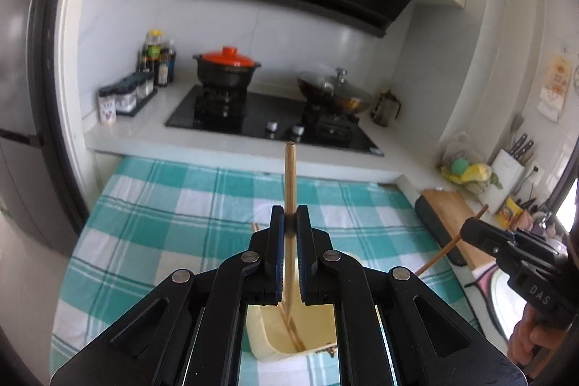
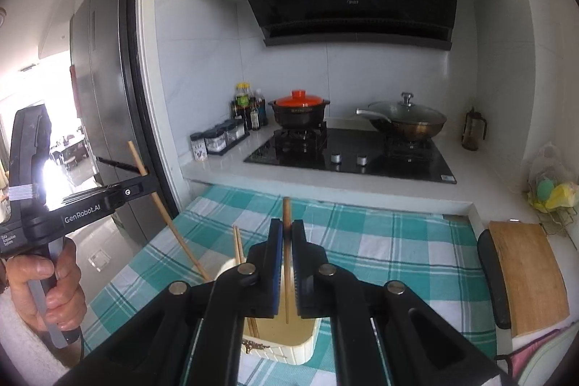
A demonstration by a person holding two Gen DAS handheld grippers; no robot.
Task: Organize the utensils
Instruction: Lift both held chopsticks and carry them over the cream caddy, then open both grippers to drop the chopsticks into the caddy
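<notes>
My left gripper (image 1: 290, 209) is shut on a wooden chopstick (image 1: 290, 176) that stands almost upright between its pads, above a cream utensil holder (image 1: 269, 337) with two chopsticks inside. My right gripper (image 2: 287, 222) is shut on another chopstick (image 2: 286, 212), also upright, over the same cream holder (image 2: 302, 348), where a pair of chopsticks (image 2: 238, 245) leans out. In the right wrist view the left gripper (image 2: 144, 185) shows at the left with its chopstick (image 2: 164, 216) slanting down. In the left wrist view the right gripper (image 1: 466, 228) shows at the right with its chopstick (image 1: 439, 257).
A teal checked cloth (image 1: 163, 227) covers the table. Behind it is a counter with a black hob (image 1: 217, 118), an orange-lidded pot (image 1: 227, 67), a lidded wok (image 1: 334, 89) and spice jars (image 1: 126, 94). A wooden cutting board (image 2: 528, 274) lies at the right. A person's hand (image 2: 47, 292) holds the left gripper.
</notes>
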